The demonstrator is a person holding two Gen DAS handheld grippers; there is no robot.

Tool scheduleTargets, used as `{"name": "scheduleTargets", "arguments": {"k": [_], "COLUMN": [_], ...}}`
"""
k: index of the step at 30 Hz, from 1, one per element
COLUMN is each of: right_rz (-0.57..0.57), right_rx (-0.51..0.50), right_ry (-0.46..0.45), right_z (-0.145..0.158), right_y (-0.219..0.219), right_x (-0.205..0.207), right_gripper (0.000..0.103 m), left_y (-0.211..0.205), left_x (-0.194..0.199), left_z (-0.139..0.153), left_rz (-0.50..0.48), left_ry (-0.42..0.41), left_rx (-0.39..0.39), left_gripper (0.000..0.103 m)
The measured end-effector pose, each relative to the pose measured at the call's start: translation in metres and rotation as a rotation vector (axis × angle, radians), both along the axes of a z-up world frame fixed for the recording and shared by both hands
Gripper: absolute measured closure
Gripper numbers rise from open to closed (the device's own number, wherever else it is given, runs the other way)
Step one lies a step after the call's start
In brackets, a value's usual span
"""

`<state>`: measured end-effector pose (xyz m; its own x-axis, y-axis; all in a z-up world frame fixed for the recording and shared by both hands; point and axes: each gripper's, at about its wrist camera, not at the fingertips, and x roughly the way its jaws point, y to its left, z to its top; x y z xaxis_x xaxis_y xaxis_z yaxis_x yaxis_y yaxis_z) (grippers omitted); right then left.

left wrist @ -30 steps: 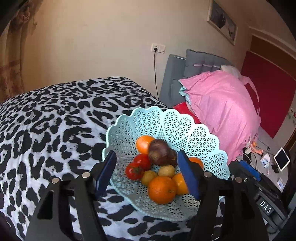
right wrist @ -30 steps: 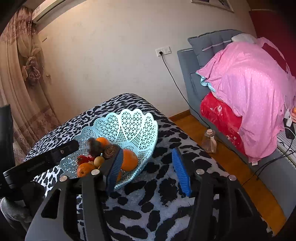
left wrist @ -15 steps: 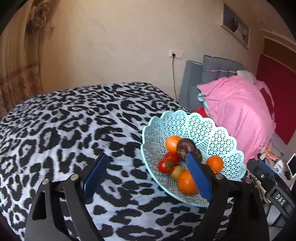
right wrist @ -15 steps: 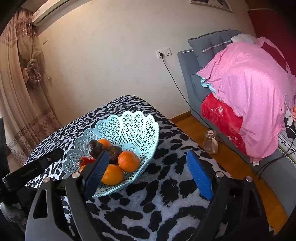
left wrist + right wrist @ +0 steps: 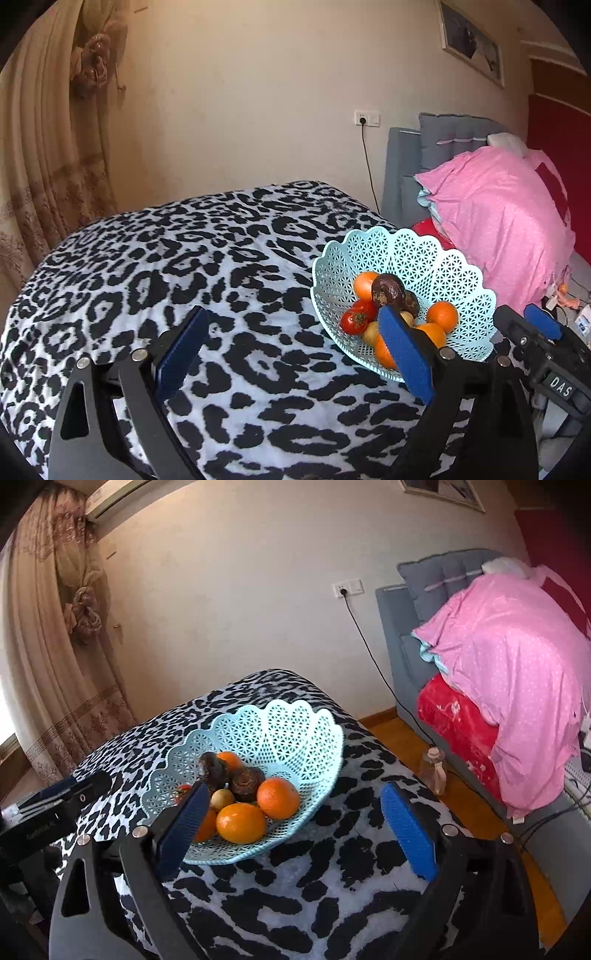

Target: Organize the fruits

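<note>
Even, soft daylight from the curtain (image 5: 44,657) side at left. Shadows faint. Strong fisheye bending, black vignette corners. Focus sharp, colours slightly washed.

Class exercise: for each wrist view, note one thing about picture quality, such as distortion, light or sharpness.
Left wrist view: fisheye bends the wall and darkens the corners; the basket and leopard cover look sharp.
Right wrist view: daylight from the left washes out the curtain; the oranges show soft highlights.

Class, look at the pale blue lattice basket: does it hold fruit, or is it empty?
It holds fruit. The basket contains oranges, tomatoes and dark fruits.
</note>
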<state>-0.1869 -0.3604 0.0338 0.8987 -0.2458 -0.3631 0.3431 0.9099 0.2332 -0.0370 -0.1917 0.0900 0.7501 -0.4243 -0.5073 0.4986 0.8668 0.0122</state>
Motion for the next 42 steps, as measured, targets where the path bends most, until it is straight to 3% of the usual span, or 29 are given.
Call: {"name": "scheduleTargets", "arguments": {"k": [3, 5, 16, 42], "right_rz": [0.028, 0.047, 0.091, 0.127], "right_rx": [-0.021, -0.041, -0.08, -0.142], "right_ry": [0.011, 0.013, 0.015, 0.031], "right_z": [0.001, 0.002, 0.007, 0.01], "right_y": [0.008, 0.015, 0.03, 0.043], "right_x": [0.001, 0.001, -0.001, -0.002], "right_gripper": [0.007, 0.006, 0.006, 0.003], "left_y": [0.004, 0.007, 0.015, 0.014], "left_x": [-0.008, -0.014, -0.04, -0.055], "left_z": [0.005, 0.007, 0.017, 0.013], "left_rz": [0.021, 0.04, 0.116, 0.127], "left_ry": [-0.034, -0.06, -0.151, -0.153], "left_rx": [0.014, 0.028, 0.08, 0.121], "left_gripper": [0.011, 0.005, 0.005, 0.005]}}
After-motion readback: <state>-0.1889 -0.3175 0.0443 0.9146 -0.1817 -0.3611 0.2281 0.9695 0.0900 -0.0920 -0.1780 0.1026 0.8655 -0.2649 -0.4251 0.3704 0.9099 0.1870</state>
